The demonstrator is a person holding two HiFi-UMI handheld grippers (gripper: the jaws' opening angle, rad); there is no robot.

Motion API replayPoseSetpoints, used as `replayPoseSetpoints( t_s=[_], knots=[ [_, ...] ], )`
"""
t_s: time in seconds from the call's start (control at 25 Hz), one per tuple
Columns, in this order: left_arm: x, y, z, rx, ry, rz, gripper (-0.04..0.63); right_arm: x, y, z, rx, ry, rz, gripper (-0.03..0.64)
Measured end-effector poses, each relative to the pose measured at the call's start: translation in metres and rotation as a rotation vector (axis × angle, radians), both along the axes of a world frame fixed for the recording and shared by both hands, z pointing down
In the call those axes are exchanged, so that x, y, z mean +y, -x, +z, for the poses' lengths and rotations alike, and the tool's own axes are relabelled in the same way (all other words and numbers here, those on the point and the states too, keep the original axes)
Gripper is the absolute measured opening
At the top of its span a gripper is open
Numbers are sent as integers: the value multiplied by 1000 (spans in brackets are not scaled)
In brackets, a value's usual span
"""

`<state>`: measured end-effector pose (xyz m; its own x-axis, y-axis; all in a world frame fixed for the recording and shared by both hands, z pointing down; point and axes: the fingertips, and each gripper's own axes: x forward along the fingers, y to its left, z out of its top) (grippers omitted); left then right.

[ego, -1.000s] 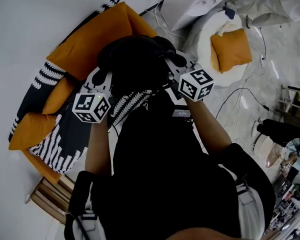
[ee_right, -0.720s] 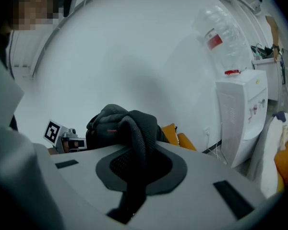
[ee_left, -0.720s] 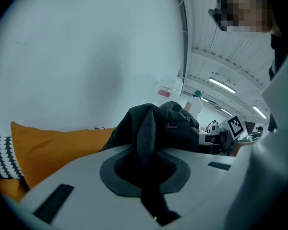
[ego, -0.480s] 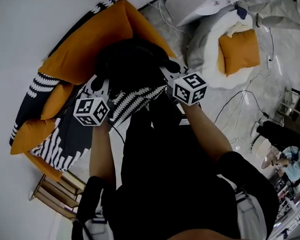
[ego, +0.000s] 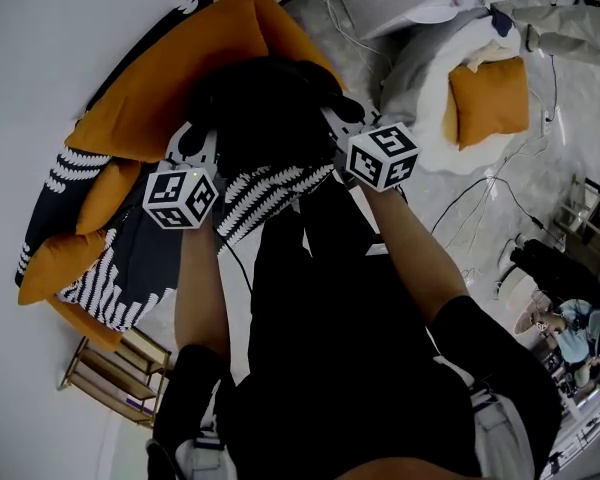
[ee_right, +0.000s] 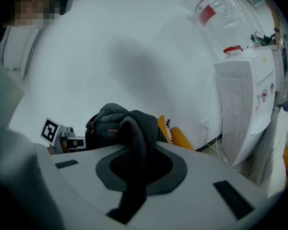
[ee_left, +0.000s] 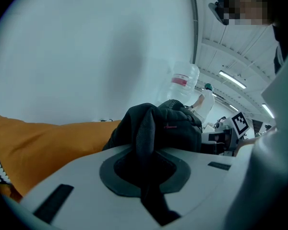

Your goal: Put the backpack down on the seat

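Observation:
A black backpack [ego: 265, 118] hangs between my two grippers above the orange and black-and-white striped sofa [ego: 130, 168]. My left gripper [ego: 202, 148] is shut on one black shoulder strap [ee_left: 145, 143], which runs between its jaws up to the backpack [ee_left: 175, 128]. My right gripper [ego: 338, 128] is shut on the other strap [ee_right: 137, 150], with the backpack [ee_right: 113, 126] just beyond it. In the head view the bag's lower part is over the striped seat cover [ego: 270, 193] at the sofa's front edge; whether it rests there is hidden.
Orange cushions [ego: 75, 258] lie on the sofa. A white round pouf [ego: 450, 98] with an orange pillow [ego: 490, 98] stands to the right. A water dispenser [ee_right: 249, 104] stands by the wall, cables [ego: 480, 198] trail on the floor, and a small wooden rack [ego: 115, 373] sits by the sofa's near end.
The backpack and both grippers have shifted slightly up the picture, farther over the sofa. Both grips on the straps are unchanged.

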<state>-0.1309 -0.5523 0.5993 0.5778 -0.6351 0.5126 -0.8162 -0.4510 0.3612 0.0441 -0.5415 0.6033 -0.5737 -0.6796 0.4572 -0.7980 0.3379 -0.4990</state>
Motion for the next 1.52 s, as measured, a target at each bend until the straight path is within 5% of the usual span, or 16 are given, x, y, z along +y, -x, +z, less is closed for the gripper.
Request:
replayPoseSetpoints(
  t_s=[0.96,1.52],
  knots=[
    [-51,-23,101,-84,140,-81,35,-59,-23,111,156,105,6,49],
    [-66,-21,123,-137,152,-104,37,-80,-17,142,195,102,-45,57]
  ],
)
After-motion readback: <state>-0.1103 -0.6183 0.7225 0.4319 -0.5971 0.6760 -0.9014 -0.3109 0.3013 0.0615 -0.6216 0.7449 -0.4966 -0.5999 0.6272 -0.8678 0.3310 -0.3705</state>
